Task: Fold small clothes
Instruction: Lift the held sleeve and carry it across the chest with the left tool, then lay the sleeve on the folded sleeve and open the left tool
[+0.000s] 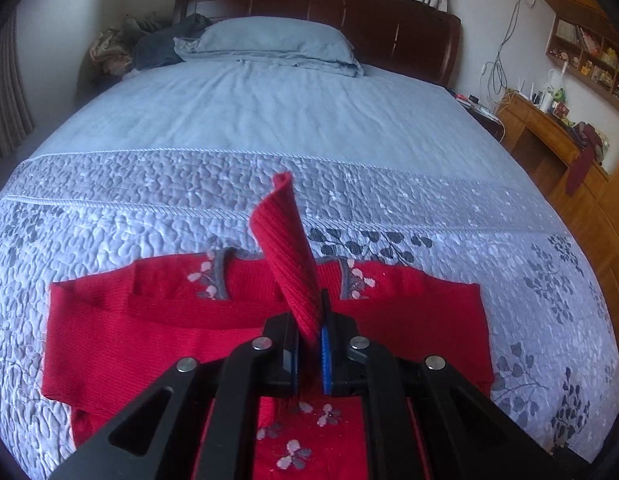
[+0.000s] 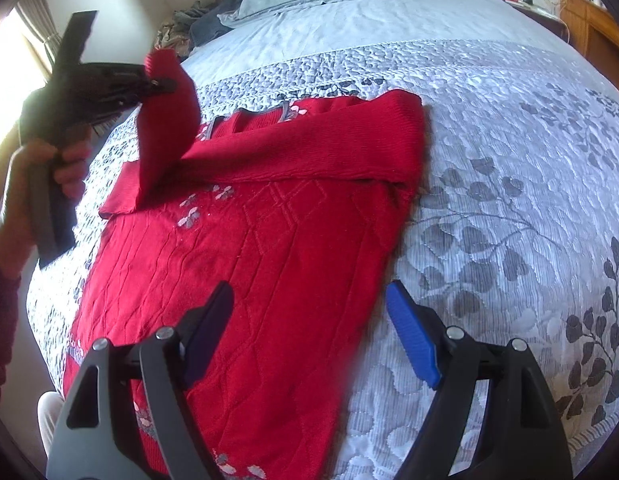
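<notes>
You are pinching the cuff of a sleeve (image 1: pixel 287 256) of the red sweater (image 2: pixel 269 248) between the closed jaws of your left gripper (image 1: pixel 309 336), the ribbed end standing up above the fingers. The sweater is lying flat on the quilted bedspread (image 1: pixel 429 200), its other sleeve already lying folded across the chest. Only your right wrist view is showing your hand (image 2: pixel 49 176) gripping the left tool's handle, lifted beside the sweater's collar end. Your right gripper (image 2: pixel 309 320) is hanging wide open over the sweater's lower edge, nothing between its fingers. Only your left view is showing the headboard (image 1: pixel 349 12) in full and the wooden desk (image 1: pixel 549 132).
</notes>
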Demonstrator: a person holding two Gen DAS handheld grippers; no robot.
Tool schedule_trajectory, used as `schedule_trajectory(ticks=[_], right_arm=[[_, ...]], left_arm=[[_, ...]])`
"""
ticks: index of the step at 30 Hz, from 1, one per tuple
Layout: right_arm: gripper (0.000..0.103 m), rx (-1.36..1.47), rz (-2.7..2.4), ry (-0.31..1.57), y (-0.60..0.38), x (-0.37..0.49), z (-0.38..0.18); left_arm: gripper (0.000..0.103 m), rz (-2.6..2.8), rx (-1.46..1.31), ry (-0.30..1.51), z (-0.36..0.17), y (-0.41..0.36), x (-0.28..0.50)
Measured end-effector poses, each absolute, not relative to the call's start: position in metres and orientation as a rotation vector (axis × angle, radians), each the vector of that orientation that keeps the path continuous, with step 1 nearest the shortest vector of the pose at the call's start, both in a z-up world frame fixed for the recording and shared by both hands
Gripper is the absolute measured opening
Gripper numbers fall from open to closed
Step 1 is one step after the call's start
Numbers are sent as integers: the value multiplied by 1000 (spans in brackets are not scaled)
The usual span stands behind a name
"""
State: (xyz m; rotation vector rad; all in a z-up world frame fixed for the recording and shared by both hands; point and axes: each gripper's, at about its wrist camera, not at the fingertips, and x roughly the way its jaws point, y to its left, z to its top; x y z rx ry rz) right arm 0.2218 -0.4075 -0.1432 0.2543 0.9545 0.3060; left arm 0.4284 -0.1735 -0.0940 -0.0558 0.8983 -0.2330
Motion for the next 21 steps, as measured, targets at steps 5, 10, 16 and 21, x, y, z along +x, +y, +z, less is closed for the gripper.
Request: schedule_trajectory(ticks=[5,10,16,21], right_arm=[[78,280,301,971,-413,225,-149],[78,291,295,978,-417,227,-153],[78,296,289,993,-418,229,-159],[78,292,289,1009,-416,231,-165]], left_arm=[[8,-242,-13,949,-130,-201,422],[8,-240,18,976,-157,-217,417],[15,-259,37,1069,-186,-229,415],[53,-306,72,1080,-180,-230,399]])
